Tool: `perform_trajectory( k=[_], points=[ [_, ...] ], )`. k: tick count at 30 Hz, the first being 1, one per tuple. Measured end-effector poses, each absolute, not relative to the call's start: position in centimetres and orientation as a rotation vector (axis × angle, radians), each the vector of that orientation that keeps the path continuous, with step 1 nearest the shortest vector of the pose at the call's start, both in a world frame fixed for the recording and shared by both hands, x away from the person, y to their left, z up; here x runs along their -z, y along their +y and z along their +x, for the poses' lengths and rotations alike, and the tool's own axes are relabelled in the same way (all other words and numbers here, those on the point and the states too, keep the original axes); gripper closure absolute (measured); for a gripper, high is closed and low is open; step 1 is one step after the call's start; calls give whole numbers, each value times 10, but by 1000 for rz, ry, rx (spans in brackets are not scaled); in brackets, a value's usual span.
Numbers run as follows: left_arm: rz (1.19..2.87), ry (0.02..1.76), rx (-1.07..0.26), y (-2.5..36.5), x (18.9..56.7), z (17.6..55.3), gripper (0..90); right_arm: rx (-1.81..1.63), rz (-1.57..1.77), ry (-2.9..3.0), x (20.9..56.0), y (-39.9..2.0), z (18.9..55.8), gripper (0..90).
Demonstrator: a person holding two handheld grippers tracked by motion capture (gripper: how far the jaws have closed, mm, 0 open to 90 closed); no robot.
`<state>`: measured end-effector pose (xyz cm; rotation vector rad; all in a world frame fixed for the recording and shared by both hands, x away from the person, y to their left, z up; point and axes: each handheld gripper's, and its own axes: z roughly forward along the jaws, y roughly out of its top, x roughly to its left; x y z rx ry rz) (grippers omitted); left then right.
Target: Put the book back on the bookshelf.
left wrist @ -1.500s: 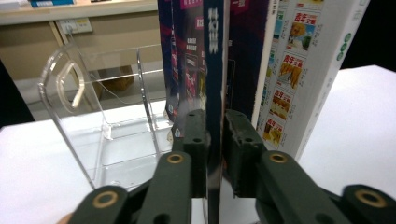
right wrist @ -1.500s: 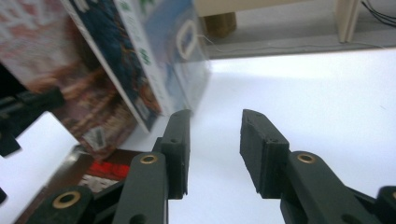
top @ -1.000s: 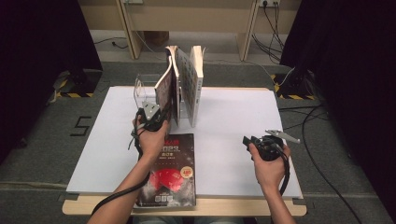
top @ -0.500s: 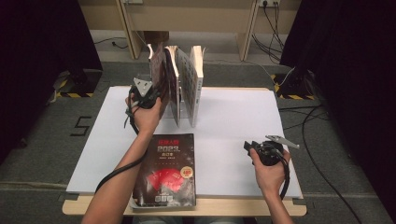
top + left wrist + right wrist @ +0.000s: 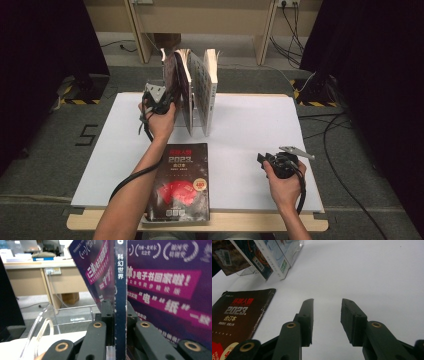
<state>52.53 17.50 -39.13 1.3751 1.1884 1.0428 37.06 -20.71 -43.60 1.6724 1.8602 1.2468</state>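
You've swung your left gripper (image 5: 161, 102) and its purple magazine (image 5: 173, 90) farther back, up against the standing books (image 5: 202, 90).

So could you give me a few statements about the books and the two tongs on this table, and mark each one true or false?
1. The left tongs are clamped on the spine of a purple magazine. True.
2. The right tongs grip the black book. False: their jaws stand open over bare white table with nothing between them.
3. A black book with red lettering lies flat at the table's near edge. True.
4. The books at the back lie stacked flat. False: they stand on edge in a clear holder.
5. The right tongs rest against the standing books. False: they sit apart from them, near the front right of the table.
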Motion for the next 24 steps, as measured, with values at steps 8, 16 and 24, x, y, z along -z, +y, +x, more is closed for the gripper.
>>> perform_trajectory(
  k=[8,16,24],
  points=[
    [1403,1160,-994,174,398,515,819,-1234,1668,1885,440,-203,370,637],
    [1437,1207,-854,175,407,498,756,-1237,1675,1894,440,-200,369,635],
    [1469,1196,-863,178,412,489,746,-1244,1673,1895,438,-198,368,635]
  ],
)
